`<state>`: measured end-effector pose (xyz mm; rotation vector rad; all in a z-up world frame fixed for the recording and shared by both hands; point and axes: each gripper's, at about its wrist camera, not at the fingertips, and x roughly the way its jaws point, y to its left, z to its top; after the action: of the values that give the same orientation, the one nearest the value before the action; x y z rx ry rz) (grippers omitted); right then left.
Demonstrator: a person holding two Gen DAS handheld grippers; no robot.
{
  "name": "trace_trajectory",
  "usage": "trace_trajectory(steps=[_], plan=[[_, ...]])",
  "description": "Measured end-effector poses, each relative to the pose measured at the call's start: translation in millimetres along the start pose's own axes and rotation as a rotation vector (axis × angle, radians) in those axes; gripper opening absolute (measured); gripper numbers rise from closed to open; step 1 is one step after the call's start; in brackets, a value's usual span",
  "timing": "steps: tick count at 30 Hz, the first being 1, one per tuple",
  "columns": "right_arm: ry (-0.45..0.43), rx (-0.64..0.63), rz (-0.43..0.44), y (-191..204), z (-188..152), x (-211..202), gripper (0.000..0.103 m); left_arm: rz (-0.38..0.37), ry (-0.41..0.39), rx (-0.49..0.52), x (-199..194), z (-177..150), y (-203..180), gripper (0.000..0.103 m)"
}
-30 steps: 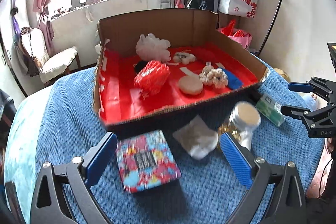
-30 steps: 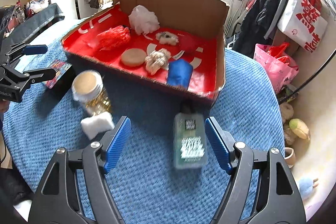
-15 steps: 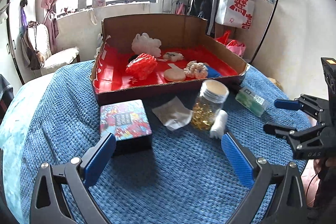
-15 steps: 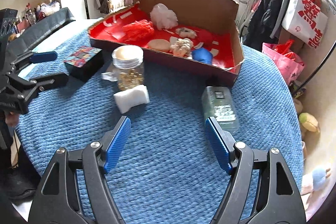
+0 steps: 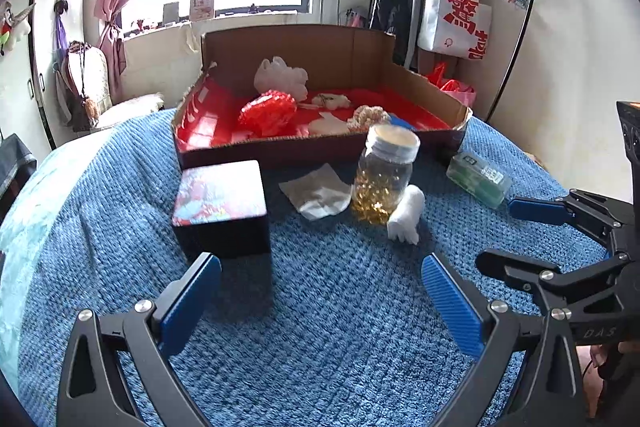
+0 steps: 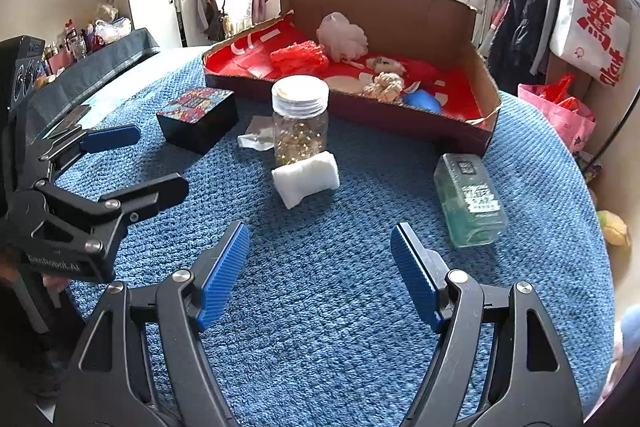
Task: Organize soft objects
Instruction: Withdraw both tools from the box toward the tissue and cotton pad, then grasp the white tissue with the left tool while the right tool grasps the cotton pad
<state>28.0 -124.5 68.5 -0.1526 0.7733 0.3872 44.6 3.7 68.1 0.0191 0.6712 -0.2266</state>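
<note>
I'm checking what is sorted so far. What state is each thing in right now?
left gripper: open, empty
right gripper: open, empty
cardboard box: open-topped, holding soft items
glass jar: upright, lid on
white sponge: on the blanket, outside the box
crumpled tissue: on the blanket, outside the box
patterned box: lid shut
green bottle: lying on its side
</note>
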Motion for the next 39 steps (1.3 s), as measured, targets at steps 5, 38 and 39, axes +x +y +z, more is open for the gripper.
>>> trace_trajectory(steps=[5,38,39], plan=[[0.015,0.009,0.006,-1,-3,6,0.073,-0.008,0.019,0.002,5,-8,-3,0.103],[0.12,-0.091,0.309,-27,45,77,0.073,-0.329,0.286,0.422,95,74,1,0.075],[0.123,-0.094,0.312,-27,45,79,0.073,-0.325,0.298,0.435,98,74,-1,0.075]])
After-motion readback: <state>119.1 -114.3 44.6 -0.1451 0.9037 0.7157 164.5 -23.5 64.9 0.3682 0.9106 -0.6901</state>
